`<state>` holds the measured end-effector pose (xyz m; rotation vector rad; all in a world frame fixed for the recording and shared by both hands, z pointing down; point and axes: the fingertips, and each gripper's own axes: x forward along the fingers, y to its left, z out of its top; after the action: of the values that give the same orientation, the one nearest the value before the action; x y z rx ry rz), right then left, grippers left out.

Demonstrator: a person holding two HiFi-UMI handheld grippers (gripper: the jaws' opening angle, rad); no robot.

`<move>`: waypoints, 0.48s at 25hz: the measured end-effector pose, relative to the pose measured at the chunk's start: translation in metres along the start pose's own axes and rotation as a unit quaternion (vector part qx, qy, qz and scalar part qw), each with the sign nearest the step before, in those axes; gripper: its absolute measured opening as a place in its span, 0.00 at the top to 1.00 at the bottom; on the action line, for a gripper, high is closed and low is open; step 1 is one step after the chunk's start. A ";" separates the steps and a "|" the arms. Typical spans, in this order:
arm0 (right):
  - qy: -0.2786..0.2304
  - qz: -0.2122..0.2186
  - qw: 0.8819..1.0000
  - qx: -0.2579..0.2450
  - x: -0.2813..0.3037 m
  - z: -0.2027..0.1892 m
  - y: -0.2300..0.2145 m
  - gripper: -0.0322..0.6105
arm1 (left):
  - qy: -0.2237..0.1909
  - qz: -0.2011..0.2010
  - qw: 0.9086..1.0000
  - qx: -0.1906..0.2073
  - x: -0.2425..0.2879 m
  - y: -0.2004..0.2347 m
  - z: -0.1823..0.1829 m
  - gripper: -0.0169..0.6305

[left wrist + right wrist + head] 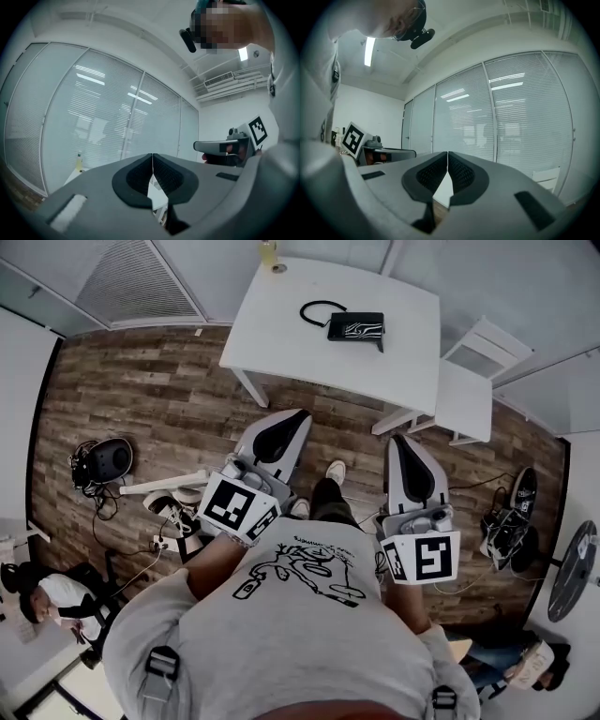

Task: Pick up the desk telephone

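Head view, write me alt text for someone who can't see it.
A black desk telephone lies on a white table; the person's left tool and right tool, both shut and empty, point toward it over the wood floor, short of the table.

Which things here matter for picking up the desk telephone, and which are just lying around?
For the job:
desk telephone, on the white table
left gripper, shut, empty
right gripper, shut, empty

Lying about:
yellowish bottle at the table's far corner
white chair
dark shoes on the floor
black gear with cables
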<state>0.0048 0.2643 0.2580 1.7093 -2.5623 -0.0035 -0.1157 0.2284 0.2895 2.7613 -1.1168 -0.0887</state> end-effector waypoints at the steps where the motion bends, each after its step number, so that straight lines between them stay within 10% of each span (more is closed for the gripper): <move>1: 0.000 -0.002 1.000 0.001 0.005 -0.001 -0.011 0.94 | 0.002 -0.002 1.000 0.000 0.012 0.001 0.000 0.97; 12: -0.005 -0.014 1.000 0.018 0.046 -0.002 -0.140 0.94 | 0.018 -0.023 1.000 0.011 0.149 -0.009 0.005 0.97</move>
<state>0.1166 0.1676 0.2575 1.7610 -2.5606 0.0340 -0.0027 0.1310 0.2840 2.7959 -1.0528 -0.0327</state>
